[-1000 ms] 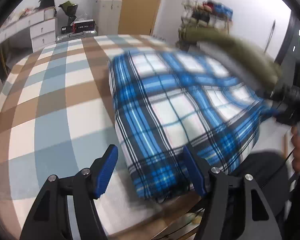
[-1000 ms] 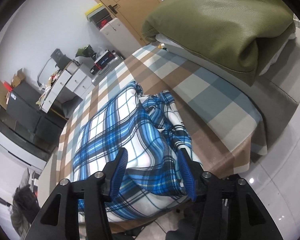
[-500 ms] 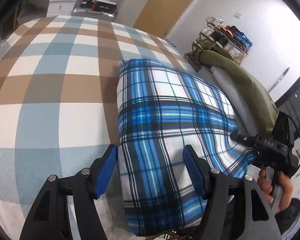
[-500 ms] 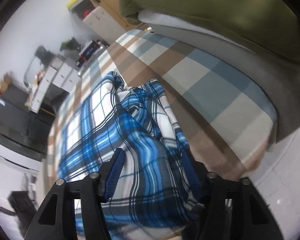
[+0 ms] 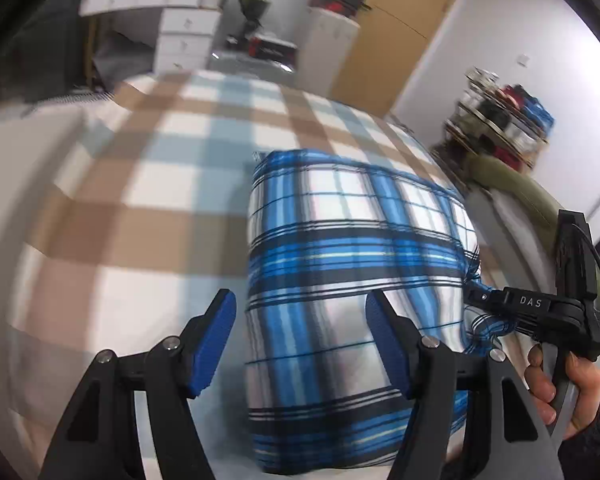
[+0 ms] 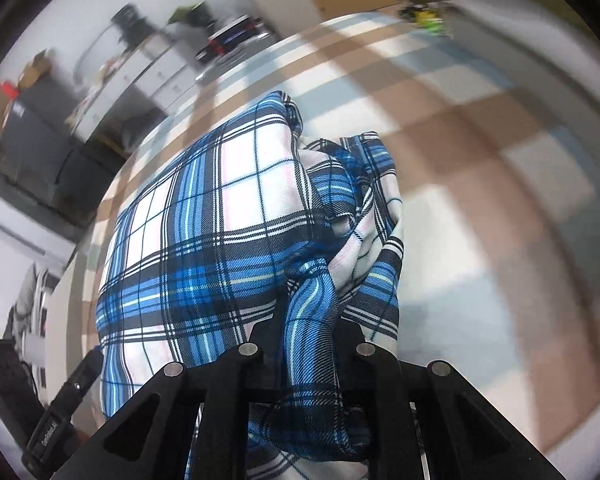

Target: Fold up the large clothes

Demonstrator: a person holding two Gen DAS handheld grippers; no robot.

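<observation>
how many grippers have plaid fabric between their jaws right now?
1. The right gripper has a bunched fold of the blue plaid garment between its closing jaws; the left gripper hovers open over the garment's near left edge.

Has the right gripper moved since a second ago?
Yes. The right gripper has come down onto the plaid cloth, away from the olive cushion, and is closing on a bunched fold.

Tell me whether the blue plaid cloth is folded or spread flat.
Folded, not spread: the blue plaid cloth lies as a thick compact bundle on the checked bed, with layered edges bunched at its side.
</observation>
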